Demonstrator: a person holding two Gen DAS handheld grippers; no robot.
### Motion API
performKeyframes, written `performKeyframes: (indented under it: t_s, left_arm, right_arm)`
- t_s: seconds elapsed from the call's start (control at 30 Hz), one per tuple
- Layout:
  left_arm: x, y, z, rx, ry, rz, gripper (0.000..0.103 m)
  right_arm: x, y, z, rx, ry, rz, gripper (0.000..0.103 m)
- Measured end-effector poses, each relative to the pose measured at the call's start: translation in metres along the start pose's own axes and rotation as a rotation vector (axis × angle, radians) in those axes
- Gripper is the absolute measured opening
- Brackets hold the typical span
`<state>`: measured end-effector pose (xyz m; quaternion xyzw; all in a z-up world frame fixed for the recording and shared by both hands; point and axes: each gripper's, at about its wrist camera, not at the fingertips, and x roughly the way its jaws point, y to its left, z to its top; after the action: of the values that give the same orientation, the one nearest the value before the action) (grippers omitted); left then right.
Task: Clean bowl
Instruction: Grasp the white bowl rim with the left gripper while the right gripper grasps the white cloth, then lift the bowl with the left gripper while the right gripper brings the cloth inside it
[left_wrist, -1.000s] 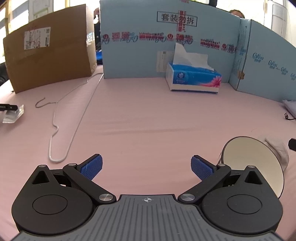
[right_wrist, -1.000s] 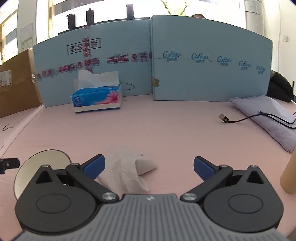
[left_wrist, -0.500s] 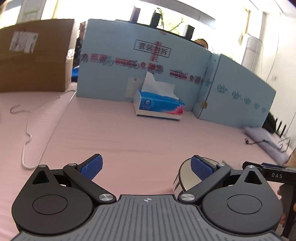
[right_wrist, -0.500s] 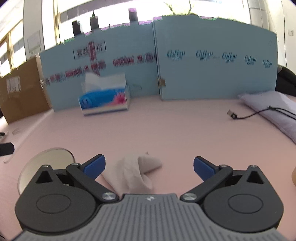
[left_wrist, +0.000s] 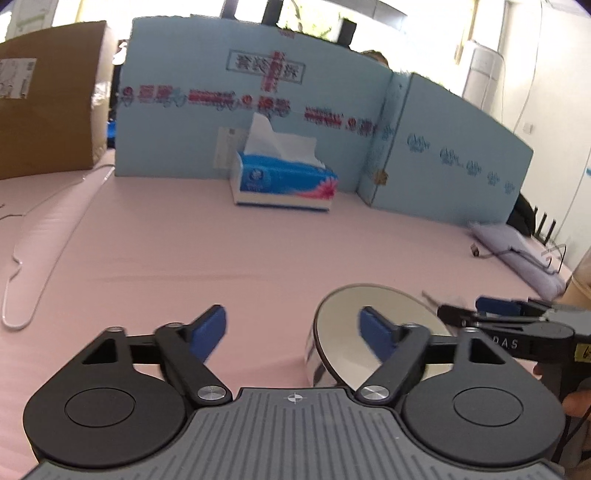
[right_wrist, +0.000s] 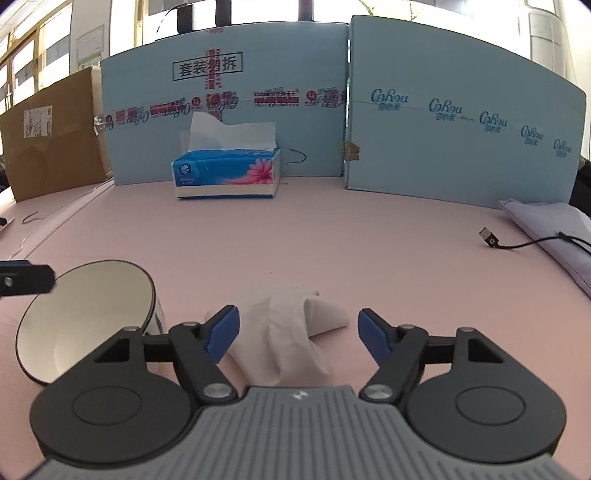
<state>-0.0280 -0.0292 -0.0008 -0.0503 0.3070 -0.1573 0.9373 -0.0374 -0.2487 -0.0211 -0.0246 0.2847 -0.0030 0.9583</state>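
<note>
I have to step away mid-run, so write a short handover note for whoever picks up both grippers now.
Left gripper: open, holding nothing; its right finger sits in front of the bowl's mouth.
Right gripper: open, holding nothing, aimed at the crumpled cloth lying between its fingers' line.
Bowl: on the pink table, tipped on its side, just left of the cloth. Tissue box stands at the back.
Done: both grippers lined up.
Left: grasp bowl, pick up cloth, wipe the inside.
</note>
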Motion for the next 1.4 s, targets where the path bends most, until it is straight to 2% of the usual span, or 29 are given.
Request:
performKeyframes:
  t_s: [0.13, 0.23, 0.33, 0.53, 0.6, 0.67, 0.8, 0.83, 0.87, 0.9, 1.03, 1.17, 1.27, 1.4]
  left_arm:
    - [0.007, -0.004, -0.001, 0.024, 0.014, 0.027, 0.078]
    - [0.016, -0.003, -0.001, 0.02, 0.046, 0.011, 0.065]
    - [0.023, -0.003, -0.002, 0.02, 0.069, 0.003, 0.062]
    - [0.033, -0.004, -0.003, 0.035, 0.099, -0.02, 0.047]
    - [0.035, -0.005, -0.003, 0.042, 0.106, -0.023, 0.039]
    - [0.037, -0.006, -0.003, 0.047, 0.11, -0.025, 0.038]
    - [0.039, -0.008, -0.004, 0.062, 0.117, -0.028, 0.033]
    - [0.038, -0.008, -0.004, 0.066, 0.118, -0.03, 0.033]
    - [0.038, -0.009, -0.004, 0.069, 0.119, -0.032, 0.03]
    - [0.038, -0.01, -0.004, 0.07, 0.12, -0.035, 0.027]
    - [0.04, -0.012, -0.004, 0.075, 0.127, -0.048, 0.021]
    - [0.041, -0.015, -0.003, 0.088, 0.13, -0.044, 0.021]
    - [0.04, -0.014, -0.003, 0.093, 0.132, -0.047, 0.02]
    - [0.041, -0.014, -0.002, 0.125, 0.137, -0.075, 0.018]
  right_arm:
    - [0.002, 0.005, 0.001, -0.043, -0.007, 0.005, 0.071]
    - [0.006, 0.009, 0.003, -0.075, -0.005, 0.008, 0.067]
    - [0.01, 0.01, 0.004, -0.09, -0.005, 0.003, 0.065]
    - [0.018, 0.01, 0.003, -0.111, 0.017, 0.019, 0.055]
    - [0.021, 0.011, 0.001, -0.125, 0.026, 0.027, 0.05]
    - [0.022, 0.011, 0.0, -0.131, 0.028, 0.04, 0.042]
    - [0.023, 0.012, 0.0, -0.134, 0.033, 0.062, 0.034]
    - [0.023, 0.011, 0.001, -0.131, 0.034, 0.067, 0.028]
    - [0.023, 0.011, 0.001, -0.127, 0.034, 0.072, 0.017]
    - [0.022, 0.009, 0.002, -0.118, 0.034, 0.076, 0.013]
    - [0.016, -0.001, 0.005, -0.07, 0.031, 0.091, 0.011]
    - [-0.003, -0.009, 0.014, -0.04, -0.012, 0.112, 0.011]
    - [-0.018, -0.011, 0.023, -0.034, -0.05, 0.146, 0.011]
    - [-0.042, 0.006, 0.031, -0.086, -0.088, 0.227, 0.011]
